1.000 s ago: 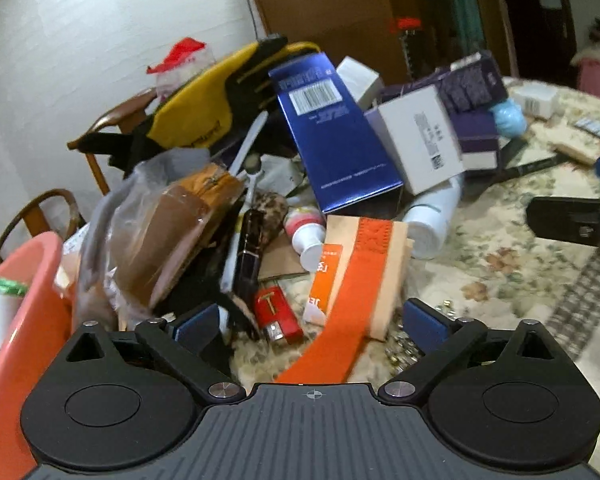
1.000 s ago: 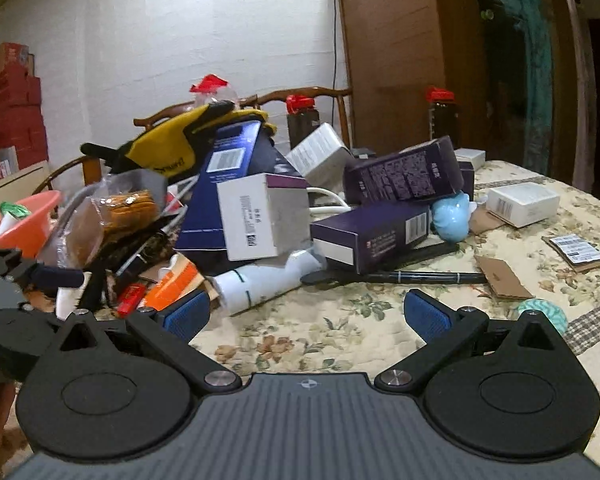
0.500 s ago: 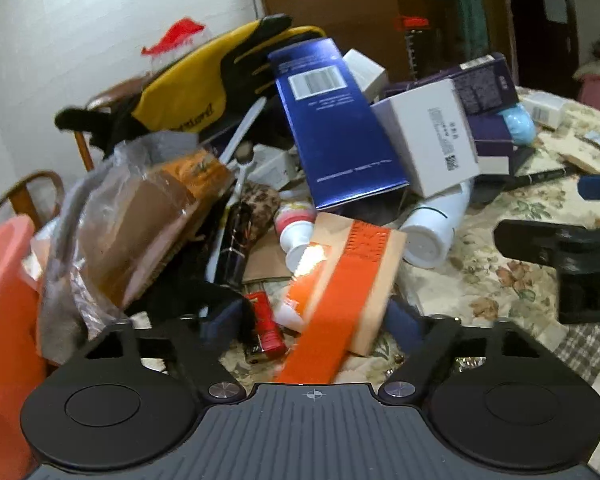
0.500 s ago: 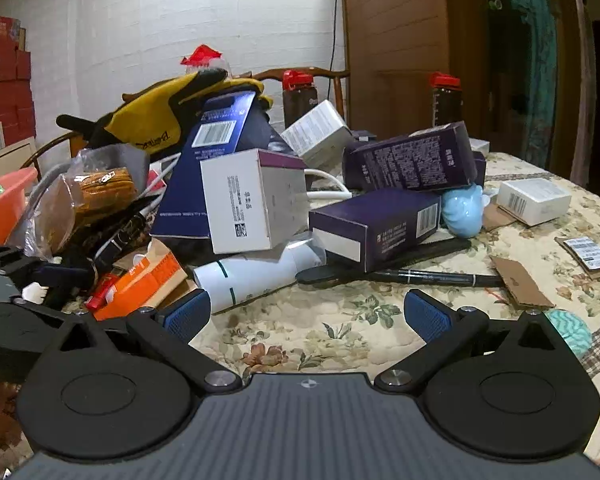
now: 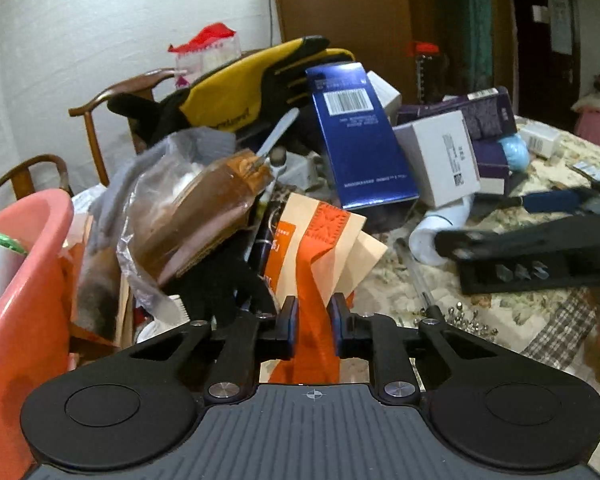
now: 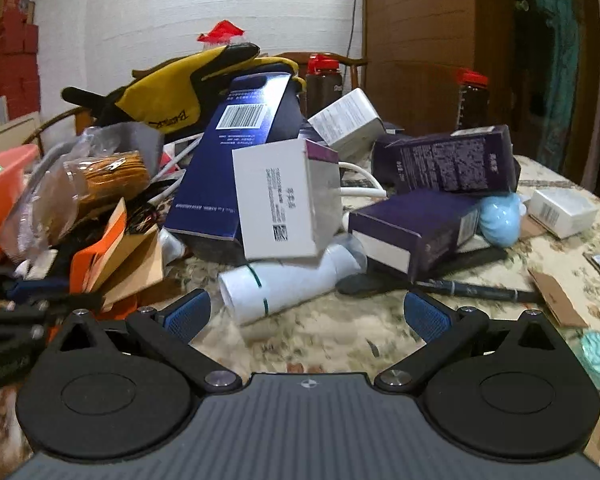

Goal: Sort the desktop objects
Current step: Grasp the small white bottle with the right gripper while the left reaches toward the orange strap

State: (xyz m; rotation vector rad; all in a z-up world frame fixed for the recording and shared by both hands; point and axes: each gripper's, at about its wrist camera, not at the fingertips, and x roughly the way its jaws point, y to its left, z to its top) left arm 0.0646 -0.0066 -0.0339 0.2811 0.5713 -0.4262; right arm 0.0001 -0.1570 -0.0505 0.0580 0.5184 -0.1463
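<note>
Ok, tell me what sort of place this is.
Probably a room in a home, not a lab: a table under a floral tablecloth, wooden chairs against a white brick wall, and a wooden door behind. The table is heaped with household clutter, such as product boxes and a yellow glove.

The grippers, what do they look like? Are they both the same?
Yes, they match. The left gripper and the right gripper each have a grey ribbed body with a small crosshair mark, two big black round plates, black link arms with silver screws, and black fingers tipped with blue textured pads. No cables, hands or sleeves show.
</note>
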